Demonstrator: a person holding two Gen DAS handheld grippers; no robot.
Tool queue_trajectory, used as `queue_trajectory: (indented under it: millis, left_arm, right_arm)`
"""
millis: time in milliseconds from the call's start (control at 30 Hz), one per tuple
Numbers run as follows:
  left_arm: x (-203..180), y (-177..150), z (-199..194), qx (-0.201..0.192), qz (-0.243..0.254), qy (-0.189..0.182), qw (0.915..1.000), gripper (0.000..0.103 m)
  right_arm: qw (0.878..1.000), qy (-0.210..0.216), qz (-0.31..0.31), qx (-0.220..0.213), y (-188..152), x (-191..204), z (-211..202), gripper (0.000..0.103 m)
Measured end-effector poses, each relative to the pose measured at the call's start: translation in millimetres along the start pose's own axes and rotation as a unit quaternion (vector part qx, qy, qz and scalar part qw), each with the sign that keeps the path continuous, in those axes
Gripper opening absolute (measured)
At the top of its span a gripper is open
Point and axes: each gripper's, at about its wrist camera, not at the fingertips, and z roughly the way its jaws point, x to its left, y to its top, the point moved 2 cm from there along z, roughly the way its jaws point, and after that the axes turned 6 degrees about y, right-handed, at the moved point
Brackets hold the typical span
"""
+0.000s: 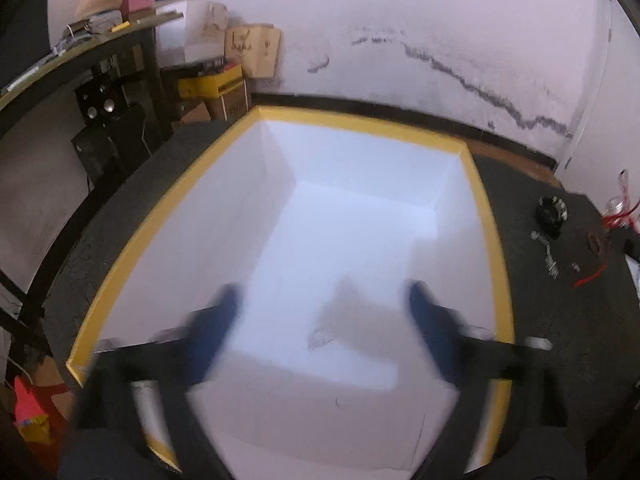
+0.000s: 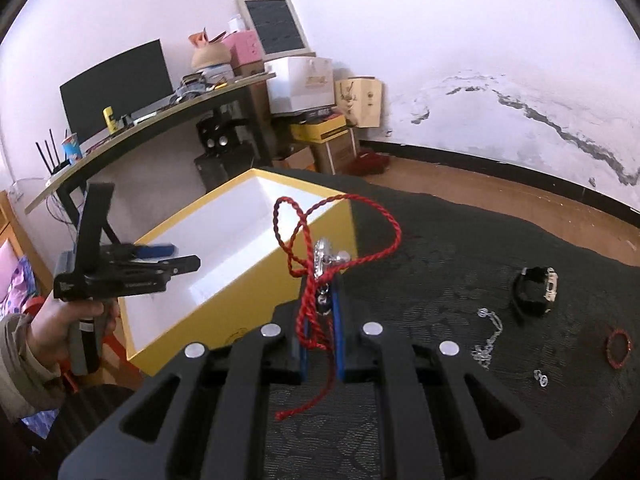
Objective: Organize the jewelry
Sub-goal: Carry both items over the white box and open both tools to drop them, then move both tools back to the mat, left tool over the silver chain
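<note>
A yellow box with a white inside (image 1: 486, 216) (image 2: 280, 272) stands on the dark mat. My left gripper (image 1: 324, 300) is open and empty, blurred, over the box's near end; it also shows in the right wrist view (image 2: 180, 258). A small clear piece (image 1: 320, 338) lies on the box floor. My right gripper (image 2: 320, 304) is shut on a red braided cord necklace (image 2: 380, 252) with a silver pendant (image 2: 322, 258), held above the mat just right of the box. A black watch (image 2: 534, 290) (image 1: 552, 210), a silver chain (image 2: 488, 338) (image 1: 546, 254), a red bracelet (image 2: 618, 346) and small earrings (image 2: 540, 376) lie on the mat.
The dark mat (image 2: 460, 240) covers the work surface. A desk (image 2: 160, 120) with a monitor (image 2: 116, 84) and clutter stands at the left. Cardboard boxes (image 2: 348, 104) are stacked against the white wall behind, above a wooden floor (image 2: 500, 192).
</note>
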Motion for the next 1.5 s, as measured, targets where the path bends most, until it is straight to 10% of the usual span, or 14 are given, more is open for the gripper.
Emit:
queue_trajectory:
  millis: [567, 1000, 1067, 1300, 1500]
  left_arm:
    - [27.1, -8.9, -78.4, -0.017, 0.023, 0.015, 0.9995, 0.097]
    - [28.3, -19.6, -65.0, 0.004, 0.024, 0.018, 0.9995, 0.097]
    - [27.2, -19.9, -65.1, 0.005, 0.024, 0.018, 0.9995, 0.097]
    - [20.5, -14.5, -69.5, -0.001, 0.032, 0.019, 0.9993, 0.097]
    - [-11.1, 0.7, -85.0, -0.02, 0.049, -0.016, 0.9984, 0.097]
  right_arm:
    - [0.99, 0.137, -0.022, 0.036, 64.6, 78.2, 99.2, 0.01]
    - [0.984, 0.082, -0.065, 0.147, 34.5, 91.3, 194.7, 0.017]
    - [0.985, 0.071, -0.075, 0.137, 37.1, 93.1, 193.7, 0.046]
    - [0.995, 0.063, -0.064, 0.04, 72.0, 79.2, 143.4, 0.054]
    - [0.995, 0.009, -0.057, -0.083, 92.7, 20.3, 48.8, 0.083]
